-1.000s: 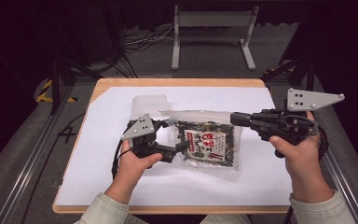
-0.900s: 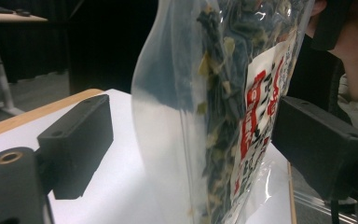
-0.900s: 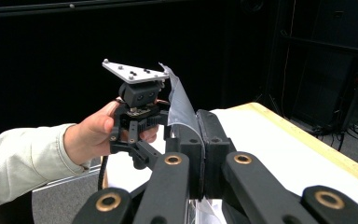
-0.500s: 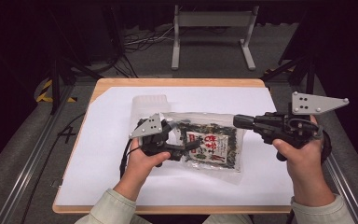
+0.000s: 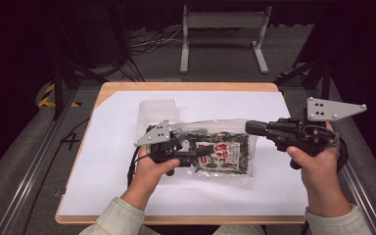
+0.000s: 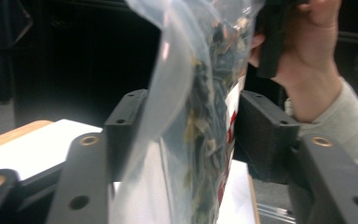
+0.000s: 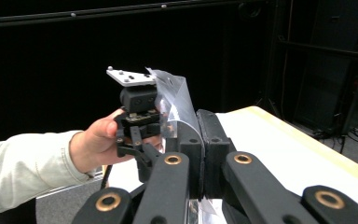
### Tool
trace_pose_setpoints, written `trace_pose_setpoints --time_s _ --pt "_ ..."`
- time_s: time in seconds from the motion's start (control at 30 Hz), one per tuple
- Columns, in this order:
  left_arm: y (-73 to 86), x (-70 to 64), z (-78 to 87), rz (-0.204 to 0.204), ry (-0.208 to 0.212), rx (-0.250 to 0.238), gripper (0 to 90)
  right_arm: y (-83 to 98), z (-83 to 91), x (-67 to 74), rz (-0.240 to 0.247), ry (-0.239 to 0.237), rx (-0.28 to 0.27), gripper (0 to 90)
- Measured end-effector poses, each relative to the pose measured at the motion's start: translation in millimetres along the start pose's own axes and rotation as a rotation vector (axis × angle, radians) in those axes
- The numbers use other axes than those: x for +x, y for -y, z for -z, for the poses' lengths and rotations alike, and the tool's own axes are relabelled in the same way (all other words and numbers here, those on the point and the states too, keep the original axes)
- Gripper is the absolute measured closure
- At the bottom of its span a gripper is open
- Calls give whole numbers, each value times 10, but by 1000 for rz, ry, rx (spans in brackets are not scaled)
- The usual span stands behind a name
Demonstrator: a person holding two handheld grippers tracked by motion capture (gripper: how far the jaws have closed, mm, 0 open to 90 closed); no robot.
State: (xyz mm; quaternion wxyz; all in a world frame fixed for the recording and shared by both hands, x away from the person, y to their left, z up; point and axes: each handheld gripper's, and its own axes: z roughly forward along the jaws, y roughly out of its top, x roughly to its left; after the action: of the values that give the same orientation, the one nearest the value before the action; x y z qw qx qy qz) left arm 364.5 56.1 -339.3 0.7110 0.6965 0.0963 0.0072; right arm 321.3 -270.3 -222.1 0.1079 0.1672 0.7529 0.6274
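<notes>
A person's two hands, in pale sleeves, reach in from the near edge of a wooden table (image 5: 186, 87) covered by a white sheet (image 5: 112, 147). The left hand (image 5: 149, 171) holds the left gripper (image 5: 203, 151) over the near middle of the sheet, its black jaws spread on either side of a clear bag of dried dark-green leaves (image 5: 220, 154) with a red-and-white label; in the left gripper view the bag (image 6: 200, 116) stands between the jaws, the right-hand jaw against its label side and the other just beside the film, without a visible squeeze. To the right, the right hand (image 5: 318, 169) holds the right gripper (image 5: 251, 127) level, its jaws pressed together on the bag's clear right edge; the right gripper view shows film (image 7: 175, 100) rising from between the closed jaws, with the left gripper (image 7: 137, 116) beyond. Just beyond the bag, a translucent plastic container (image 5: 156, 110) rests on the sheet. Farther off, a grey metal stand (image 5: 223, 29) and cables sit on the dark floor.
</notes>
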Motion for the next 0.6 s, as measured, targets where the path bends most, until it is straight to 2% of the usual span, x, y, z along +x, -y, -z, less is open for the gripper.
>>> trace_pose_setpoints --time_s 0.1,0.2,0.27,0.5,0.6 --pt "-6 -24 1 12 26 0 554 2 5 -12 1 9 0 899" --pt "-14 -37 4 -8 14 5 616 8 -1 -23 16 27 6 891" --pt "-14 -35 8 -7 15 9 633 14 -8 -24 24 44 11 884" --pt "-15 -22 24 53 53 38 647 26 -23 -37 47 52 36 887" --pt "-35 -31 35 46 48 48 658 28 -28 -45 48 50 43 887"
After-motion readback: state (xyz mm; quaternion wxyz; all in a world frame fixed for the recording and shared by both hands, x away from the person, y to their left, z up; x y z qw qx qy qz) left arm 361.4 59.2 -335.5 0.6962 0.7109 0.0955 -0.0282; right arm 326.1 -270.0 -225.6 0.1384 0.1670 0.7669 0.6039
